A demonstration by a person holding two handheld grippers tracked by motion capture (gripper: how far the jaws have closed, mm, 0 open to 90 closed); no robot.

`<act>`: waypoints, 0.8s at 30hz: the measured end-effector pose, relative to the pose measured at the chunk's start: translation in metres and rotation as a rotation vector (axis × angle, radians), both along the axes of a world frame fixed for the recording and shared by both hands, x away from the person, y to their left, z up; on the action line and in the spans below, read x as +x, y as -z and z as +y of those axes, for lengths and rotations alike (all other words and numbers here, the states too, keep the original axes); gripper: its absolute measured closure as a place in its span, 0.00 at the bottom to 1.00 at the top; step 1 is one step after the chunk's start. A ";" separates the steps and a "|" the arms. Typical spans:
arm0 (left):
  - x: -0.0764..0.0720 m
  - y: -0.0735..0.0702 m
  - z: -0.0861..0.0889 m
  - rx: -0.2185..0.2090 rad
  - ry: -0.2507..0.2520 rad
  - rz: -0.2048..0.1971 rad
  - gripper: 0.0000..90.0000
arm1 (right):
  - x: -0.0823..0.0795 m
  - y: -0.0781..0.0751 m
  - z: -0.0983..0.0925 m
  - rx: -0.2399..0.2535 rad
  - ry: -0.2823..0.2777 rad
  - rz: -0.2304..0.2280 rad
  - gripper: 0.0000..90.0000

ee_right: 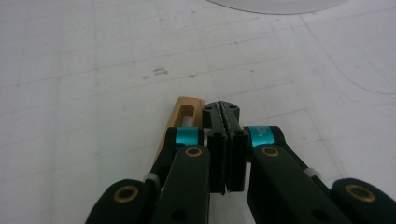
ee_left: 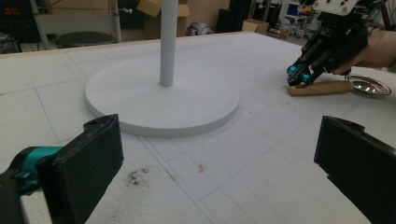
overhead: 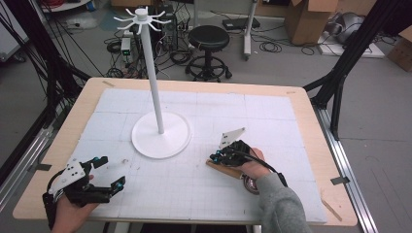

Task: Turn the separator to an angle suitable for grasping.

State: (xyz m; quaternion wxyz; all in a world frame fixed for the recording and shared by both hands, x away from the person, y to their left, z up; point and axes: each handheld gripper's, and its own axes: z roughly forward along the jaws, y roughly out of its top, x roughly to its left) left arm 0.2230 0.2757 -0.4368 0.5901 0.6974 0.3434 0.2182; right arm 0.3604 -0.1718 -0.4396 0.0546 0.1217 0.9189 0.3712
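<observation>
2 grippers are on the table for me: my right gripper (overhead: 214, 158) sits low on the white foam mat (overhead: 272, 126), its jaws pressed flat together with nothing between them, and the wooden handle (ee_right: 180, 123) of a ladle lies just beside those jaws on their left in the right gripper view. In the left gripper view that handle (ee_left: 322, 87) lies flat on the mat under the right gripper's (ee_left: 299, 78) tips, and the ladle's steel bowl (ee_left: 371, 86) rests on the mat at its far end, close to the hand. My left gripper (overhead: 109, 174) is well apart, near the mat's front left corner, with its jaws spread wide over bare mat. Between the 2 grippers and farther back stands the white hook stand (overhead: 155, 87), its round base (ee_left: 163, 105) wide on the mat and its pole upright, the hooks fanned out at the top. Behind the table I see a black stool (overhead: 209, 41), loose cables on the floor and cardboard boxes (overhead: 311, 19).
</observation>
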 end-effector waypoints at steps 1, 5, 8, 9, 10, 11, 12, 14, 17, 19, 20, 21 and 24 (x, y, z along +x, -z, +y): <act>0.000 0.000 0.000 0.000 0.000 0.000 0.02 | -0.001 0.000 0.001 -0.003 -0.007 0.000 1.00; 0.000 0.000 0.000 -0.002 0.001 -0.001 0.02 | -0.002 -0.001 0.003 -0.017 -0.005 -0.016 1.00; 0.000 0.000 0.000 -0.002 0.003 -0.001 0.02 | -0.002 -0.003 0.001 -0.010 0.005 -0.037 1.00; 0.000 0.000 0.000 -0.002 0.004 -0.002 0.02 | -0.002 -0.005 0.000 -0.004 0.011 -0.046 1.00; 0.000 -0.001 0.000 -0.002 0.004 -0.002 0.02 | -0.002 -0.007 -0.001 0.007 0.016 -0.048 1.00; 0.000 -0.001 0.000 -0.005 0.004 -0.003 0.02 | -0.003 -0.009 -0.003 0.012 0.025 -0.048 1.00; 0.000 -0.001 0.000 -0.006 0.005 -0.006 0.02 | -0.004 -0.011 -0.004 0.023 0.030 -0.052 1.00; 0.001 -0.002 0.000 -0.004 0.006 -0.008 0.02 | -0.007 -0.017 -0.006 0.033 0.035 -0.066 0.98; 0.001 -0.002 -0.001 -0.007 0.011 -0.012 0.02 | -0.013 -0.025 -0.008 0.070 0.037 -0.082 0.89; 0.002 -0.003 -0.001 -0.010 0.011 -0.013 0.02 | -0.018 -0.031 -0.010 0.095 0.040 -0.084 0.81; 0.002 -0.003 -0.001 -0.011 0.012 -0.015 0.02 | -0.020 -0.034 -0.012 0.107 0.044 -0.090 0.79; 0.003 -0.003 -0.001 -0.011 0.015 -0.016 0.02 | -0.022 -0.037 -0.013 0.118 0.047 -0.086 0.76; 0.004 -0.003 -0.002 -0.014 0.019 -0.015 0.02 | -0.026 -0.042 -0.018 0.148 0.066 -0.068 0.61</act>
